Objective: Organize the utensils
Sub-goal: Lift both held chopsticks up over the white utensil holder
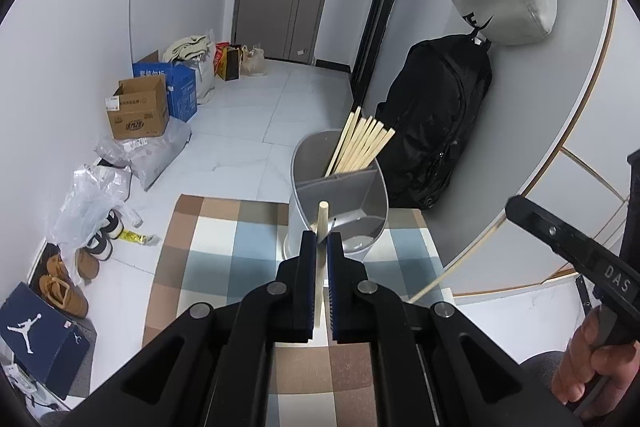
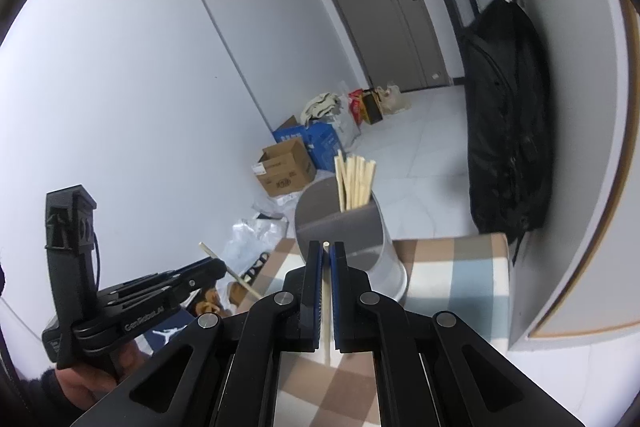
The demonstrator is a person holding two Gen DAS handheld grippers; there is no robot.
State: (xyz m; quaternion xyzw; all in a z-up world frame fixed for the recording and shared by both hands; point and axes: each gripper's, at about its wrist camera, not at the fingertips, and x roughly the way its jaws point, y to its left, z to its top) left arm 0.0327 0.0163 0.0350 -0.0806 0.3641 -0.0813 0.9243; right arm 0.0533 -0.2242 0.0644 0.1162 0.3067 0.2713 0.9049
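**A:** Start with your left wrist camera. What have you got?

**B:** My left gripper (image 1: pixel 322 241) is pinching a single wooden chopstick (image 1: pixel 319 267), which stands nearly upright between the blue pads, its blunt end poking above the tips. Just beyond sits the grey utensil holder (image 1: pixel 340 203) on the checked tablecloth (image 1: pixel 224 251), with a bundle of chopsticks (image 1: pixel 360 143) leaning to the right in its far compartment. The near compartment looks bare inside. Off to the right I see my right gripper (image 1: pixel 516 211) with a second chopstick (image 1: pixel 456 267) slanting down from it.

**A:** And the surroundings?

**B:** A black backpack (image 1: pixel 436 131) against the wall and a cardboard box (image 1: pixel 140 111) on the floor.

**A:** Now the right wrist camera.

**B:** My right gripper (image 2: pixel 328 251) is closed on its own chopstick (image 2: pixel 327 303), which runs lengthwise between the pads with its tip just showing at the front. The utensil holder (image 2: pixel 360 227) stands directly ahead, the bundle (image 2: pixel 354 183) upright in the back section. To the left my left gripper (image 2: pixel 218 269) clamps its chopstick (image 2: pixel 232 271), held out past the table edge, well apart from the holder.
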